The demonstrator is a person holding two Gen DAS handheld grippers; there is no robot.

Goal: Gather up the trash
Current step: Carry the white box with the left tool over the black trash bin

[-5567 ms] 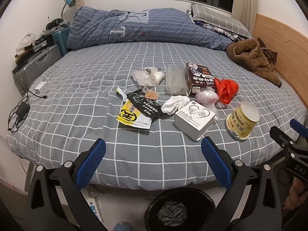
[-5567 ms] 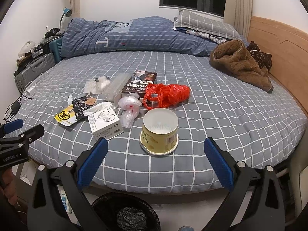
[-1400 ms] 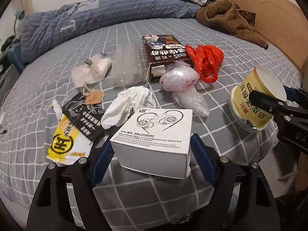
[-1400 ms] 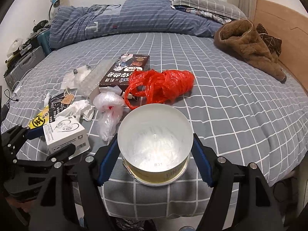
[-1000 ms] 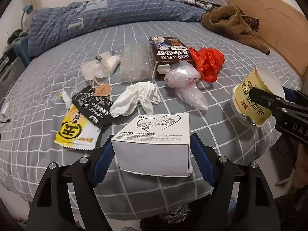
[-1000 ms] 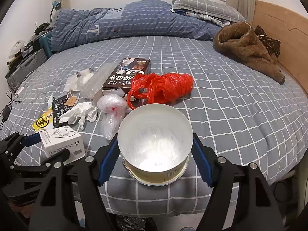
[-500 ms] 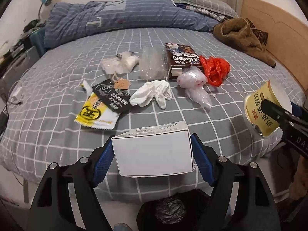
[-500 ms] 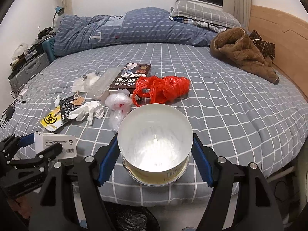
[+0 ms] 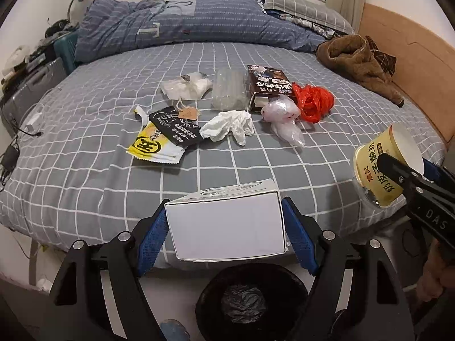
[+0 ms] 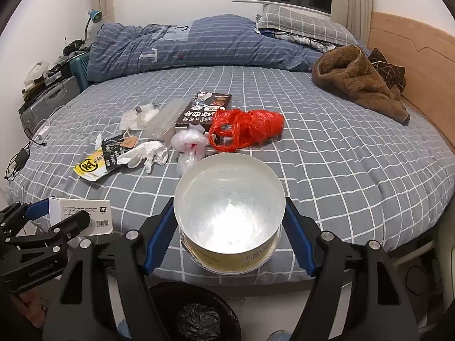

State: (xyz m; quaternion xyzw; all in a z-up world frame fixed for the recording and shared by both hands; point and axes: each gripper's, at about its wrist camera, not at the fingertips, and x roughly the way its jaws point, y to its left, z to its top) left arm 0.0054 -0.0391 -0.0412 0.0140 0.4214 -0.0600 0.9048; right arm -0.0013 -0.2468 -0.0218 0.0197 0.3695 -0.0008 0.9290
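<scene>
While my left gripper (image 9: 226,234) clamps the white box (image 9: 226,227) and my right gripper (image 10: 229,241) clamps the empty yellow cup (image 10: 229,216), both loads hang off the bed's (image 9: 85,170) near edge, above the black bin (image 9: 250,301) on the floor. I judge the job barely begun: neither piece is dropped yet. Beyond the bin, on the bed, wait the yellow wrapper (image 9: 155,147), tissue (image 9: 229,125), clear bags (image 9: 281,119), red bag (image 9: 312,102) and brown carton (image 9: 267,88).
</scene>
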